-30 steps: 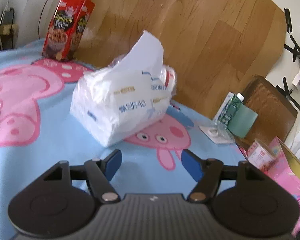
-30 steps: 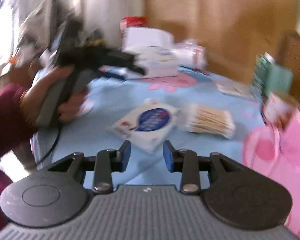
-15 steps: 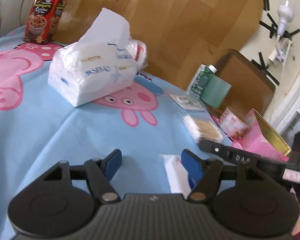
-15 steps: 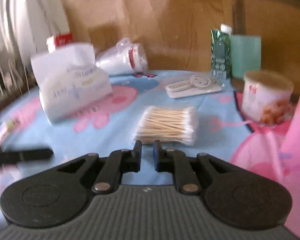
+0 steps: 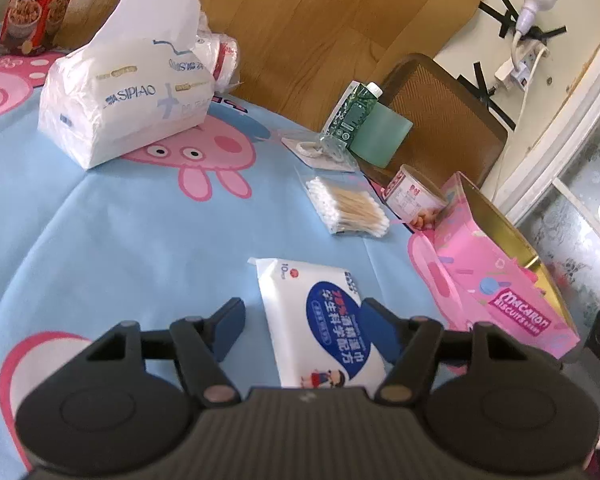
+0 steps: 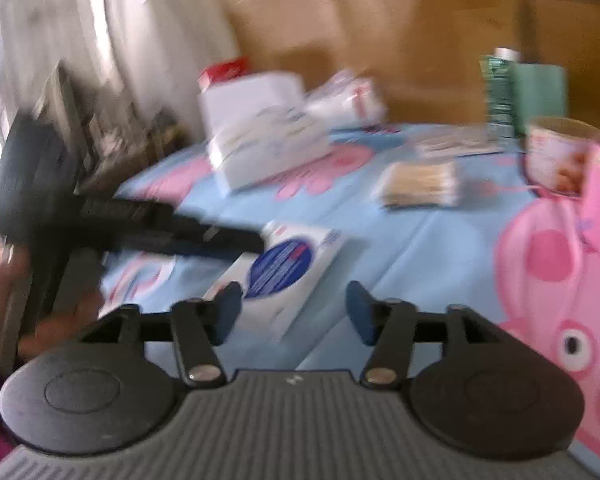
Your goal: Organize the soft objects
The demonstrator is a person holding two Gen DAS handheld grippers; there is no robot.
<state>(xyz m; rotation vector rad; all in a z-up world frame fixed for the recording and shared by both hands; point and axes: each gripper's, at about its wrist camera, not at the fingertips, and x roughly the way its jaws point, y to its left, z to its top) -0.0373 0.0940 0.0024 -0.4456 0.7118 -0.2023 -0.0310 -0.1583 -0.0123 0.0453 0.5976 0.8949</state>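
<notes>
Wipes pack (image 5: 324, 320) lies flat on the blue tablecloth (image 5: 120, 232), between the spread jaws of my left gripper (image 5: 302, 322), untouched. My right gripper (image 6: 294, 312) hangs wide and empty too. Judged light, soft, with slick film: pinch across the short sides, mid-length. Cotton swabs (image 5: 346, 208) and tissue pack (image 5: 128, 92) lie beyond.

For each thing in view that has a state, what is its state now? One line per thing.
Left tongs: open, straddling the wet wipes pack, not closed on it.
Right tongs: open, holding nothing.
Wet wipes pack: lying flat on the cloth.
Tissue pack: opened, one tissue sticking up.
Cotton swabs: bundled in a clear wrap, lying flat.
Macaron box: open.
</notes>
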